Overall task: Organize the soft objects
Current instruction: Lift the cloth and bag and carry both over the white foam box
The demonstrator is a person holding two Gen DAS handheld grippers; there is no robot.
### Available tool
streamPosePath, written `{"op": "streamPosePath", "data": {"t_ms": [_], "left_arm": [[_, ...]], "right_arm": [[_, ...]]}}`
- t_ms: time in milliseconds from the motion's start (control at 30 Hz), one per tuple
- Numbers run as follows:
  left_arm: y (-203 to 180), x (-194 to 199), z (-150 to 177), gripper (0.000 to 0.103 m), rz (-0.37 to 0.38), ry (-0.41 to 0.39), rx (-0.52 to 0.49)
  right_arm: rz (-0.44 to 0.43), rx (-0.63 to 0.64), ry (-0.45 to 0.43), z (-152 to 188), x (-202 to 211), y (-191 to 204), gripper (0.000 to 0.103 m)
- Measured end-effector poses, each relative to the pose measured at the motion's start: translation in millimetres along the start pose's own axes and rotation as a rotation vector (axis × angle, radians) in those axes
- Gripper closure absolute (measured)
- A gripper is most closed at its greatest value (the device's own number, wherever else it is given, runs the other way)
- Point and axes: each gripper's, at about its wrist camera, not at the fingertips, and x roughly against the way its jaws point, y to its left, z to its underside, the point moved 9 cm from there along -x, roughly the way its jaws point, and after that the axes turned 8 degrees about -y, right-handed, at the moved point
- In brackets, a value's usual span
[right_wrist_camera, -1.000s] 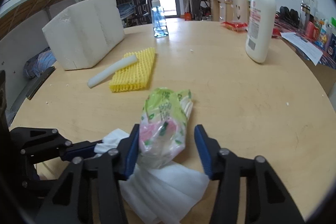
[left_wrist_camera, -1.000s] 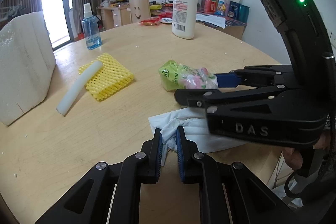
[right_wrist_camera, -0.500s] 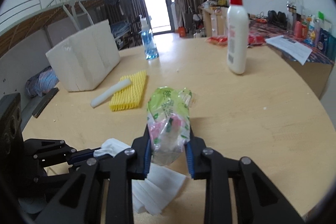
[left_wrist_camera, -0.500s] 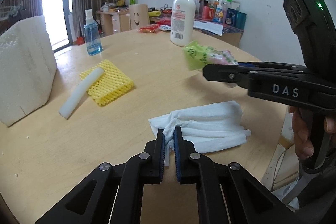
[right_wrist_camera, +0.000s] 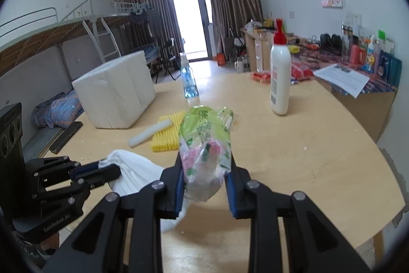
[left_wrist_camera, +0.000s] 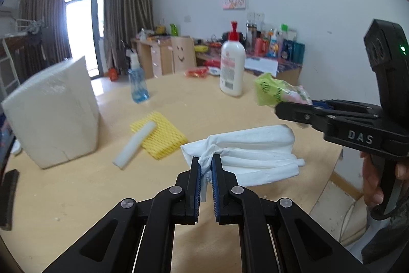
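A: Left gripper [left_wrist_camera: 205, 165]: what do its fingers do?

B: They are pinched together on a bunched corner of the white cloth [left_wrist_camera: 253, 152]. The rest of the cloth trails to the right over the near edge of the table [left_wrist_camera: 76, 196]; whether its far end touches the tabletop cannot be told.

A: And the right gripper [right_wrist_camera: 204, 178]?

B: Its jaws have just been closing, and both blue pads press on the packet [right_wrist_camera: 204, 142], a green and pink plastic pack, crumpled at the grip. In the left wrist view the packet [left_wrist_camera: 276, 91] sticks out beyond the fingertips, held above the table, higher than the cloth.

A: How do the two grippers stand to each other?

B: Side by side, near but apart. The right wrist view shows the left gripper [right_wrist_camera: 102, 170] at lower left with the cloth [right_wrist_camera: 133, 170] hanging from it. A hand [left_wrist_camera: 375, 181] grips the right gripper's handle.

A: What lies farther on the table?

B: A yellow mesh pad [left_wrist_camera: 161, 137] with a white foam rod [left_wrist_camera: 135, 145] lying partly across it, near the middle. Left of these, a white foam block [left_wrist_camera: 53, 114]. Beyond, a blue spray bottle [left_wrist_camera: 138, 83] and a white pump bottle [left_wrist_camera: 231, 68] with a red top, both upright and well apart.
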Motion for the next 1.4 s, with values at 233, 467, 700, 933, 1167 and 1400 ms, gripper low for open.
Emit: {"op": "streamPosePath", "data": {"t_ms": [233, 467, 700, 933, 1167, 1400], "left_arm": [[11.6, 32.9, -21.1, 0.095, -0.052, -0.077, 0.003], [23.1, 70.0, -35.2, 0.095, -0.109, -0.157, 0.008], [41.8, 108.2, -43.5, 0.095, -0.183, -0.219, 0.005], [63.1, 138.1, -42.7, 0.095, -0.263, -0.257, 0.032], [86.5, 164.9, -37.0, 0.095, -0.356, -0.269, 0.061], [107.8, 192.2, -33.2, 0.095, -0.447, -0.287, 0.079]], "right_arm": [[-0.018, 0.041, -0.07, -17.1, 21.8, 19.5, 0.071], [-0.047, 0.077, -0.128, -28.5, 39.7, 40.7, 0.071], [-0.089, 0.104, -0.165, -35.5, 46.8, 59.4, 0.071], [-0.144, 0.124, -0.183, -37.5, 53.5, 80.6, 0.071], [-0.214, 0.153, -0.19, -36.0, 52.2, 107.7, 0.071], [-0.298, 0.18, -0.203, -38.8, 47.3, 137.5, 0.071]]}}
